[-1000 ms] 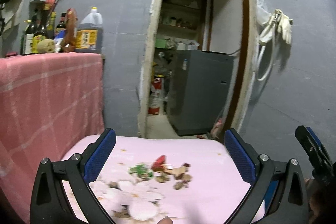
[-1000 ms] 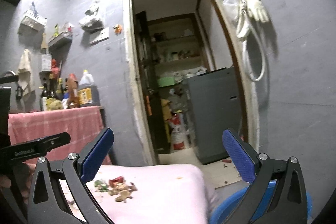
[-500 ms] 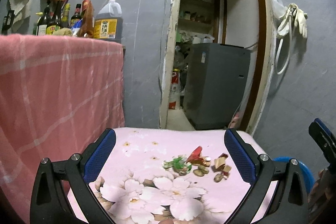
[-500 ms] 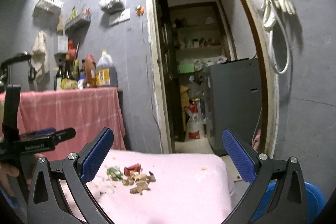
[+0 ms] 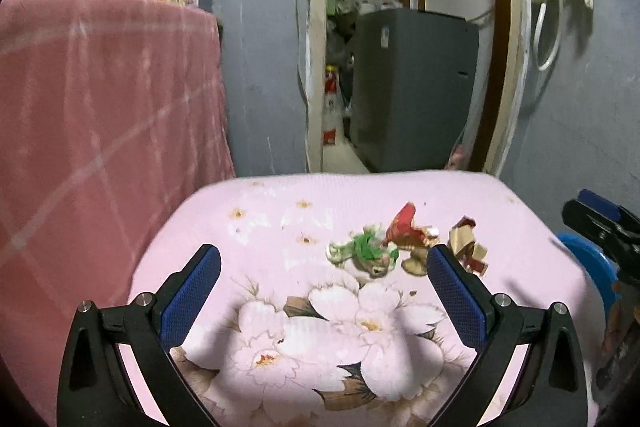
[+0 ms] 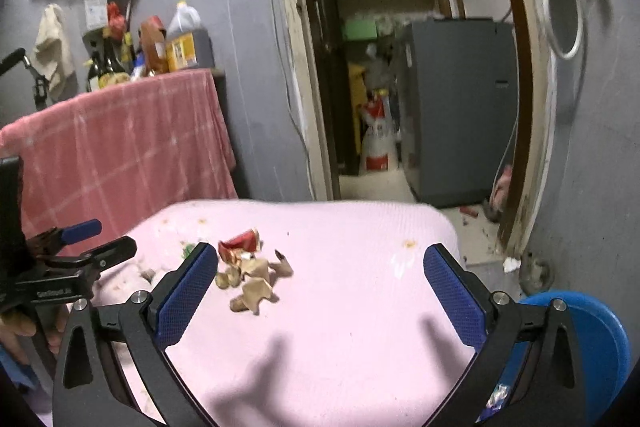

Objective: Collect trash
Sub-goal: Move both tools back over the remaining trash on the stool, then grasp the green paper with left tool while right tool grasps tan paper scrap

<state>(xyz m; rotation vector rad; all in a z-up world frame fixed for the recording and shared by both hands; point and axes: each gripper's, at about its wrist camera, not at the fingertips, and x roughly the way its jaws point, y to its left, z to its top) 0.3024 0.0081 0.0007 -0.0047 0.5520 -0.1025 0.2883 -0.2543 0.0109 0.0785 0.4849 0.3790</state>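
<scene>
A: On the pink floral tablecloth, toward its far middle, lies the trash pile: a crumpled green-and-white scrap, a torn red wrapper and several tan, shell-like bits. All pieces lie touching or just beside one another in one loose cluster.

B: State of the left gripper?

A: Its blue-padded fingers stand wide apart with only cloth between them. It hovers over the flower print, short of the pile; in its own view the right finger overlaps the pile's near edge, but contact cannot be told.

B: And the right gripper?

A: Jaws wide but closing slightly, nothing between the pads. The pile sits just beyond and beside its left finger. A blue basin shows at lower right, beside the table and behind the right finger.

B: Differences from the earlier frames?

A: Both cameras now look more steeply down: the cloth fills far more of each view, and the pile, formerly small and low between the fingers, appears larger and nearer the fingertips. The red checked cloth at left, with its bottles on top, has risen toward the upper edge of the left view. The doorway and grey appliance beyond it are unchanged. The pile itself has not shifted.
</scene>
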